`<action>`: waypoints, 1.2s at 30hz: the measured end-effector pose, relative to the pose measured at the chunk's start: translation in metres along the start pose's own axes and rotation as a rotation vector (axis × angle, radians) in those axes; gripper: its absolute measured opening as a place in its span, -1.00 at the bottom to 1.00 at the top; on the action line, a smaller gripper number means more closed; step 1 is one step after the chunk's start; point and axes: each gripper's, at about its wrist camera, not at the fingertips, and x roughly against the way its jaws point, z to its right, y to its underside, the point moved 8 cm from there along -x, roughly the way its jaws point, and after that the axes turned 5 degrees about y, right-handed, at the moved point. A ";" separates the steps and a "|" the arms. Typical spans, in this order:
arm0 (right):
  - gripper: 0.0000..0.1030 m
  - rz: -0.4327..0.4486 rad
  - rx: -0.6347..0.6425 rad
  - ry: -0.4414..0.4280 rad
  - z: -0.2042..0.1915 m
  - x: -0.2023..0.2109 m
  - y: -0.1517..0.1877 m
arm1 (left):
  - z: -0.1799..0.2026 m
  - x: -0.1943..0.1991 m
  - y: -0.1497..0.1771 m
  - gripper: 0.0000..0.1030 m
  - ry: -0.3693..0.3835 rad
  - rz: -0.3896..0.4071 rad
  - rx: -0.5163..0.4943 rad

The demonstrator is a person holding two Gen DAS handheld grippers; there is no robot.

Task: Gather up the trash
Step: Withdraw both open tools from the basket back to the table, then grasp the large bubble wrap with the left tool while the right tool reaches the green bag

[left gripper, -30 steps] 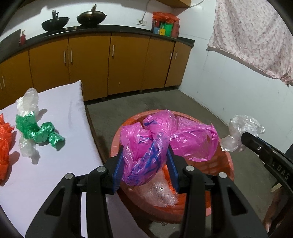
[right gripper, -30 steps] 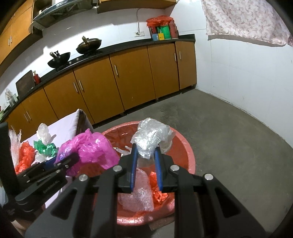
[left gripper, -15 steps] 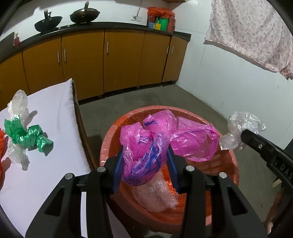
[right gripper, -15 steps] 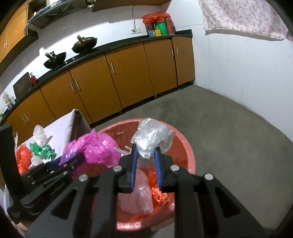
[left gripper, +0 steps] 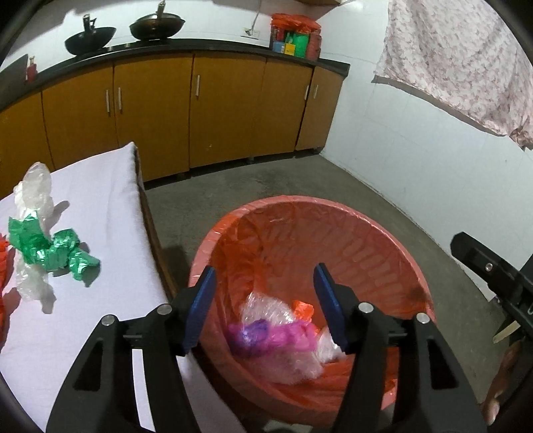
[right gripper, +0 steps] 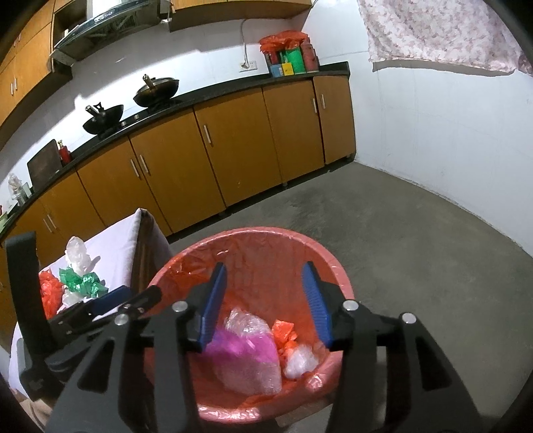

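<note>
A red bin [left gripper: 383,233] lined with red plastic stands on the floor beside the table; it also shows in the right wrist view [right gripper: 336,266]. Inside lie a pink bag [left gripper: 279,334] [right gripper: 243,349], clear wrap [right gripper: 299,361] and orange scraps [right gripper: 283,331]. My left gripper [left gripper: 263,306] is open and empty above the bin. My right gripper [right gripper: 266,303] is open and empty above the bin too. On the white table [left gripper: 100,186] lie a green wrapper [left gripper: 53,253], clear plastic [left gripper: 35,190] and an orange bag [right gripper: 50,293].
Brown cabinets [left gripper: 216,110] with a black counter run along the back wall, with woks [left gripper: 156,25] on top. A white wall [left gripper: 416,160] with a hanging floral cloth [left gripper: 466,60] is at the right. Grey floor [right gripper: 416,239] surrounds the bin.
Both grippers have opened. The pink bag has dropped from the left gripper and the clear wrap from the right gripper into the bin.
</note>
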 end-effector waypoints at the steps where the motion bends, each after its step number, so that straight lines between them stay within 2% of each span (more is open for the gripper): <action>1: -0.01 0.005 0.002 0.004 0.000 0.002 -0.001 | -0.003 0.004 -0.001 0.23 -0.005 0.006 0.005; 10: 0.25 0.062 0.045 -0.013 -0.021 0.024 -0.012 | -0.042 0.060 0.002 0.45 -0.098 0.082 0.028; 19: 0.37 0.070 0.099 -0.103 -0.082 0.041 -0.001 | -0.123 0.142 0.028 0.65 -0.297 0.150 0.069; 25: 0.37 0.038 0.148 -0.169 -0.136 0.044 0.018 | -0.196 0.191 0.036 0.83 -0.458 0.193 0.121; 29: 0.42 0.005 0.182 -0.220 -0.179 0.041 0.032 | -0.240 0.208 0.032 0.88 -0.525 0.214 0.167; 33: 0.47 -0.039 0.201 -0.258 -0.215 0.032 0.049 | -0.276 0.208 0.027 0.88 -0.551 0.215 0.195; 36: 0.47 -0.076 0.231 -0.273 -0.243 0.023 0.065 | -0.293 0.203 0.026 0.88 -0.543 0.209 0.209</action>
